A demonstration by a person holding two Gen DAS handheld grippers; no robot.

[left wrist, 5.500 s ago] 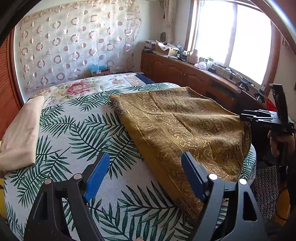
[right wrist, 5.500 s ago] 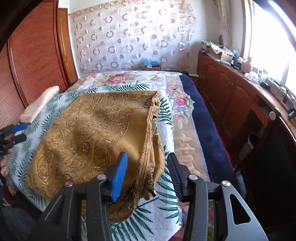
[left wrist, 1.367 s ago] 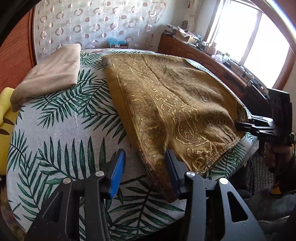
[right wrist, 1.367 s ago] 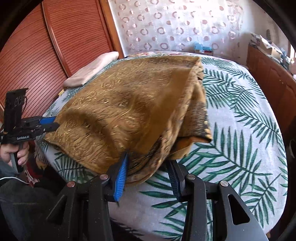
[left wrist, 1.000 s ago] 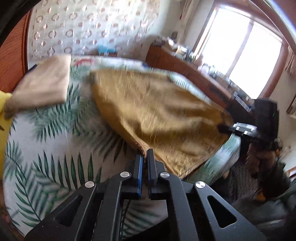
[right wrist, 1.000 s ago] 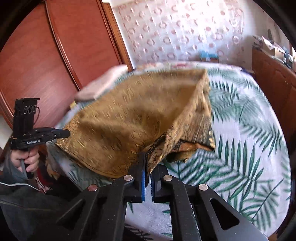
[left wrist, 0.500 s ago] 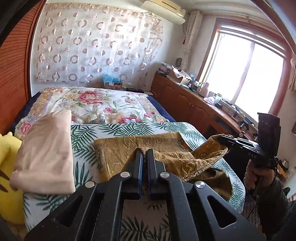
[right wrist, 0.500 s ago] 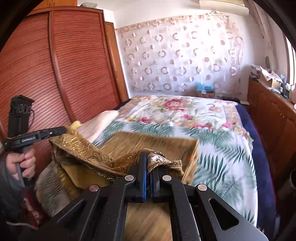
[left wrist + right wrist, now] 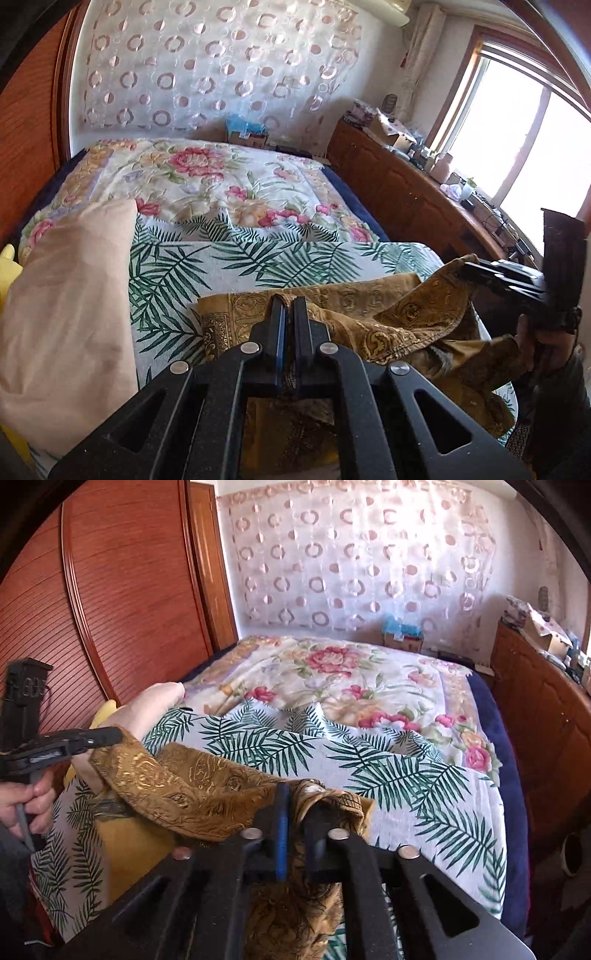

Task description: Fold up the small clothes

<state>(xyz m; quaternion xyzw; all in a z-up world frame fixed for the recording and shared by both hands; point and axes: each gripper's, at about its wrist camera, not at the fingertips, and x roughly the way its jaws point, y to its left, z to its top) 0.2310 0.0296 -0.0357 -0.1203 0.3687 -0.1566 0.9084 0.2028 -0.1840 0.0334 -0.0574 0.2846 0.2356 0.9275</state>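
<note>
Both grippers had lifted the gold cloth (image 9: 369, 325) off the bed (image 9: 229, 258), its near edge carried toward the far side. Left gripper (image 9: 288, 306) stayed clamped on one corner; right gripper (image 9: 297, 805) had just begun easing open w/ cloth between its jaws, so the fold looked nearly laid.

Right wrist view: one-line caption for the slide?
Right tool, just opening, with the gold patterned cloth between its fingers; left tool holds the other corner above the palm-leaf bedspread.

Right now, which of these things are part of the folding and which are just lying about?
Part of the job:
- gold patterned cloth
- left hand-held gripper, shut on it
- right hand-held gripper, jaws just opening, cloth between them

Lying about:
- beige folded cloth
- cardboard box
- dotted curtain
</note>
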